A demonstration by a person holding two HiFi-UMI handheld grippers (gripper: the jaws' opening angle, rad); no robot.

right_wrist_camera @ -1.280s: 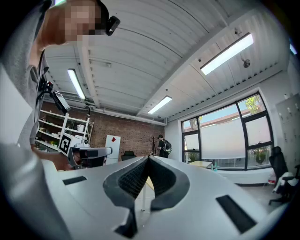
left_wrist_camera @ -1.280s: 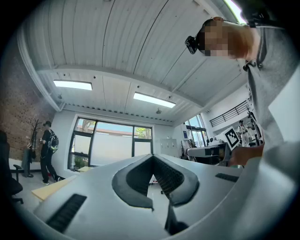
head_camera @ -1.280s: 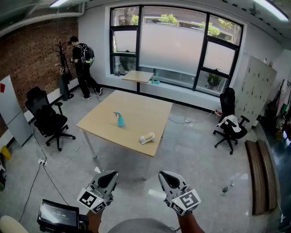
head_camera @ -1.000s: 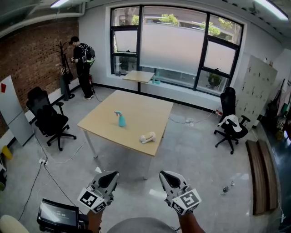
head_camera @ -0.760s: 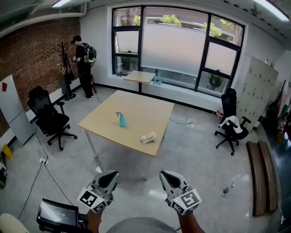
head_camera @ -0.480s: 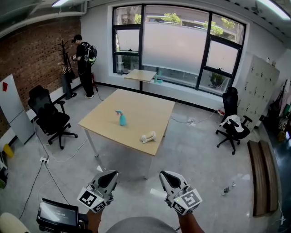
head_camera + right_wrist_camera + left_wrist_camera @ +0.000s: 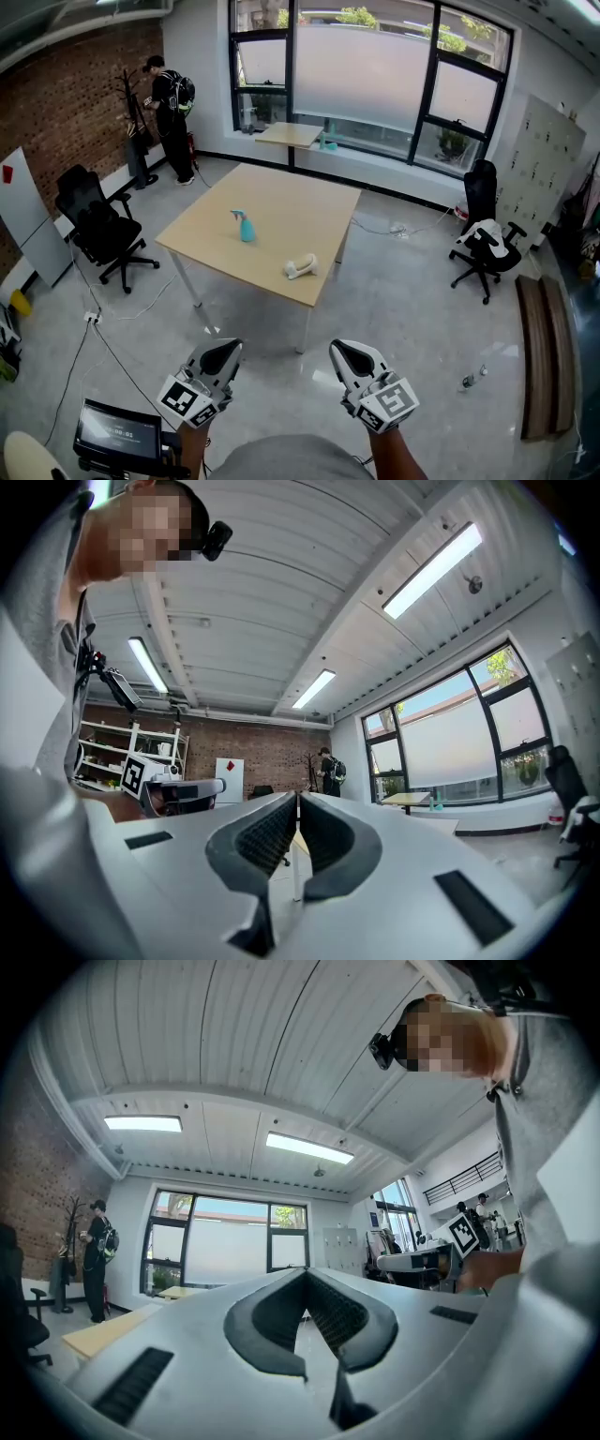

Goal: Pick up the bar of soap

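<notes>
The left tongs (image 7: 222, 354) and right tongs (image 7: 348, 356) are pinched closed and empty, held low, as nothing is within reach. The bar of soap (image 7: 300, 268) — apparently the pale lump — lies near the bench's (image 7: 281, 199) front edge, well apart from both, beside a teal spray bottle (image 7: 244, 226).

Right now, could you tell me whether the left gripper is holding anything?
No, the left gripper has its jaws shut together with nothing between them.
</notes>
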